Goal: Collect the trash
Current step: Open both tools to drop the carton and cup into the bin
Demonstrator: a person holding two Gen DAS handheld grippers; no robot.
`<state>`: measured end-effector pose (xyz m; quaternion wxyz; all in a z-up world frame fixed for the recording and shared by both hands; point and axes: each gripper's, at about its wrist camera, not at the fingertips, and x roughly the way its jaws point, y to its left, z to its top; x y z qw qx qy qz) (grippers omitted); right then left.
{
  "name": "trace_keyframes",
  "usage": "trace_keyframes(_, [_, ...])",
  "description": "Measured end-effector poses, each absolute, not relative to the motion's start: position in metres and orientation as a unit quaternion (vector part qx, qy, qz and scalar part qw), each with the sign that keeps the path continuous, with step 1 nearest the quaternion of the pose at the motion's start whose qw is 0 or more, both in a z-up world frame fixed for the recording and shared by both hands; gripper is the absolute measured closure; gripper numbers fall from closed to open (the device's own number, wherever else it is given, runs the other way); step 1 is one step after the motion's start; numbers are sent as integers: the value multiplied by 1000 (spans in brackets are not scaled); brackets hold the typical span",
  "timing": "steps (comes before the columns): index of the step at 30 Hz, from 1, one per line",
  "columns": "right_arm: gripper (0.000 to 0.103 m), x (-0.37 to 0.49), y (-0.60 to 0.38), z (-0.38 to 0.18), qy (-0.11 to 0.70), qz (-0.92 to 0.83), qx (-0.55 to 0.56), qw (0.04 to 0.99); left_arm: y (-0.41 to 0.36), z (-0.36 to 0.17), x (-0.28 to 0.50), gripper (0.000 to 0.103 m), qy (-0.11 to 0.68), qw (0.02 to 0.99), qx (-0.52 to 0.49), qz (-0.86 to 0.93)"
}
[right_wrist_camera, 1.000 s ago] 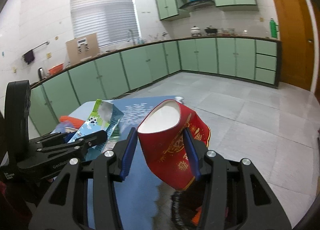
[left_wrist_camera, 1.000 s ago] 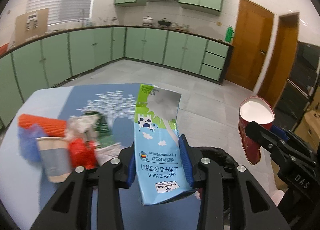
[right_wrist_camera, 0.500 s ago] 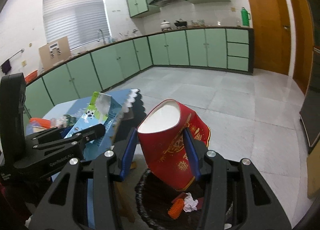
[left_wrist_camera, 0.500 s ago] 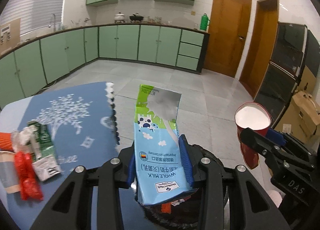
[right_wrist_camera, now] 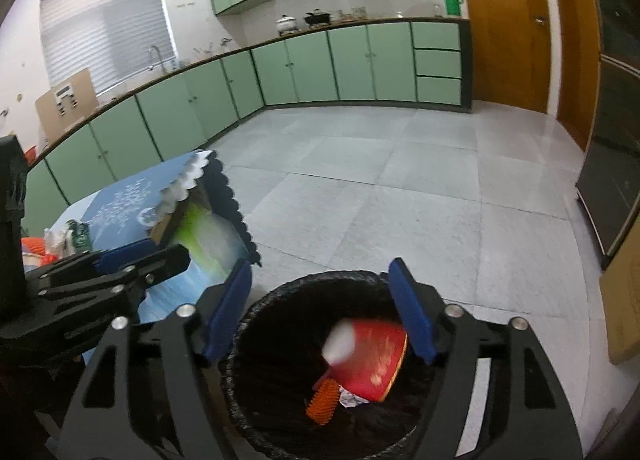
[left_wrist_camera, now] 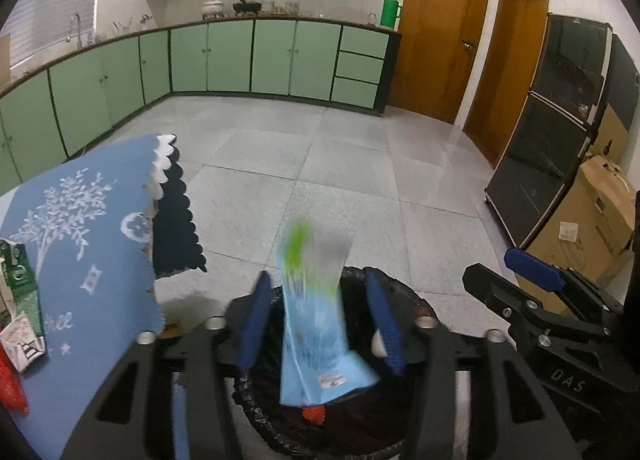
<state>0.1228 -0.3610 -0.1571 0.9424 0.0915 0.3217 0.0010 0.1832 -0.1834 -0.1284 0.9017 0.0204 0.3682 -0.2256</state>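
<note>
Milk carton [left_wrist_camera: 316, 324] label blurred unreadable; right claw [left_wrist_camera: 532, 280] reads "DAS"

At lower centre, a light blue carton [left_wrist_camera: 316, 332] with a green-and-white top blurs over a black bin liner [right_wrist_camera: 280, 412] holding a red cup [right_wrist_camera: 372, 360] with gold print and white inside. At left, a blue cloth [left_wrist_camera: 72, 244] shows a white tree pattern and scalloped edge. Cabinets [left_wrist_camera: 272, 55] are mint green.

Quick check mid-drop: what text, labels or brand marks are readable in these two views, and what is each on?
"DAS": on the right hand-held gripper.
Milk carton: print motion-blurred, unreadable.
Red cup: gold pattern blurred, unreadable.
Green packet on the blue tablecloth: marks too small to read.
Cardboard box: label too small.
</note>
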Motion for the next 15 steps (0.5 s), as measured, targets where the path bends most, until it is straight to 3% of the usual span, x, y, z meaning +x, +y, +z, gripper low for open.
trace_keyframes(7, [14,116,-366,-150,308,-24,101,946,-173,-118,179,40,362,904,11,-227])
trace_keyframes(15, [11,113,-337,-126,291,6,105,951,-120,-89,162,35,336,922,-10,-191])
